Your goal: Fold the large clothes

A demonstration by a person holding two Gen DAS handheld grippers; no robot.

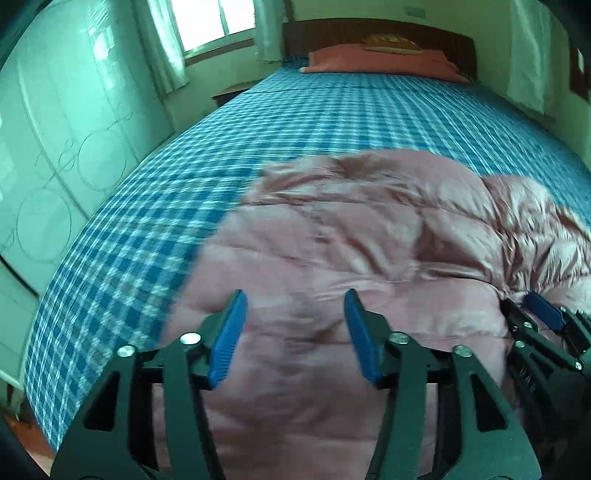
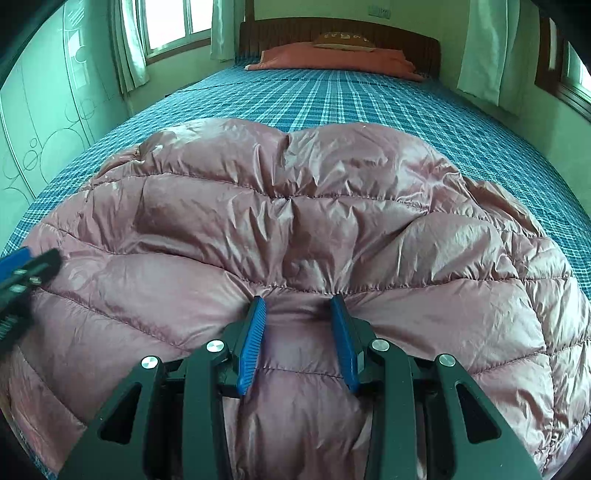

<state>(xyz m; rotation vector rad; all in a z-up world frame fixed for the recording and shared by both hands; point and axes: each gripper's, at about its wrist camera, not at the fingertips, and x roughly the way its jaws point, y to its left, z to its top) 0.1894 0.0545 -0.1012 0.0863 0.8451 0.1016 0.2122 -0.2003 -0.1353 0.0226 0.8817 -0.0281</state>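
Lying puffed on the checked bed (image 2: 424,110), the pink quilted jacket (image 2: 295,221) is looking light, soft and slippery; right gripper (image 2: 297,308) is pinching a quilted fold, left gripper (image 1: 295,306) is hanging open, empty.

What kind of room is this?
A bedroom, most likely: a big bed with a blue checked sheet, a pillow by the wooden headboard, and curtained windows.
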